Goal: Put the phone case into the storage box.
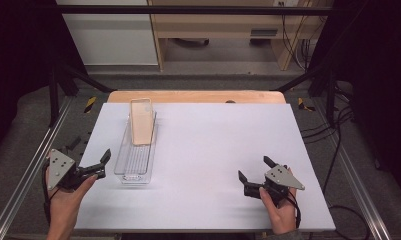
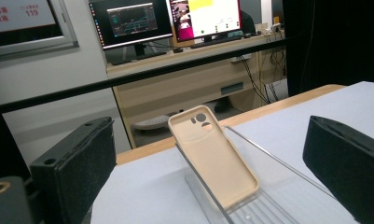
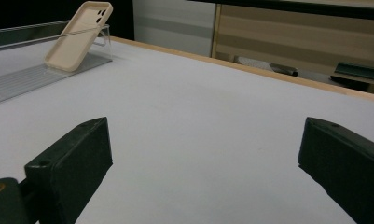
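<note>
A beige phone case (image 1: 141, 121) leans tilted against the far end of a clear plastic tray (image 1: 126, 159) on the white table's left side. In the left gripper view the phone case (image 2: 216, 159) shows its camera cutouts at the top and rests in the tray (image 2: 268, 205). My left gripper (image 1: 101, 164) is open at the table's left edge, just left of the tray's near end. My right gripper (image 1: 253, 169) is open over the near right of the table, with nothing between its jaws. The right gripper view has the case (image 3: 79, 35) and tray (image 3: 21, 77) far off at upper left.
The white table surface (image 1: 213, 150) has a wooden strip (image 1: 195, 96) along its far edge. Black frame bars and aluminium rails (image 1: 23, 175) run beside the table. Monitors (image 2: 131, 21) and a wooden desk (image 2: 198, 79) stand beyond it.
</note>
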The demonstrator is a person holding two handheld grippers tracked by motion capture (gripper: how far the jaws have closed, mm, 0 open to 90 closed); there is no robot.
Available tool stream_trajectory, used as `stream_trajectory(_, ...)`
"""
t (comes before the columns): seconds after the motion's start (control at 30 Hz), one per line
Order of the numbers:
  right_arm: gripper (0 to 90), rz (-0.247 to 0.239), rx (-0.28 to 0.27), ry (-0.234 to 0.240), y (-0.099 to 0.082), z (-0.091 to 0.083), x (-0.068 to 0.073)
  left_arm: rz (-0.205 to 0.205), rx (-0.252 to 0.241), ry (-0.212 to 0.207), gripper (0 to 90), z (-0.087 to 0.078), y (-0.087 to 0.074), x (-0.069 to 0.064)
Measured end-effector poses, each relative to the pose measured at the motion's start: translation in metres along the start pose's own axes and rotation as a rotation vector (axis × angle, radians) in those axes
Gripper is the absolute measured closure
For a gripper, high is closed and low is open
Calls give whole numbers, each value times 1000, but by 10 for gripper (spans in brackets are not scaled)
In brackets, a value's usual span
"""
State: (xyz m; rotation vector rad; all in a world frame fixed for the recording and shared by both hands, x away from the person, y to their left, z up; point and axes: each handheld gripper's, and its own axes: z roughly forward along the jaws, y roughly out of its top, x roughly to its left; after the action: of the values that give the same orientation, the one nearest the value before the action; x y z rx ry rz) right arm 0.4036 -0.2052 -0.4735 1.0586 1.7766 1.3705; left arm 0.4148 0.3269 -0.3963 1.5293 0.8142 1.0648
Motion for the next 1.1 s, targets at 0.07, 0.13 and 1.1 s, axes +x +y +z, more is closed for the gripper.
stream_trajectory(0.07, 29, 0, -1, 0, 0, 0, 0, -15, 1, -4, 25, -1, -2, 1)
stream_trajectory(0.13, 29, 2, 0, -2, 0, 0, 0, -29, 0, -7, 25, -2, -3, 1)
stream_trajectory(1.1, 29, -5, 0, -3, 0, 0, -1, -115, 10, -88, 18, -4, -28, -10)
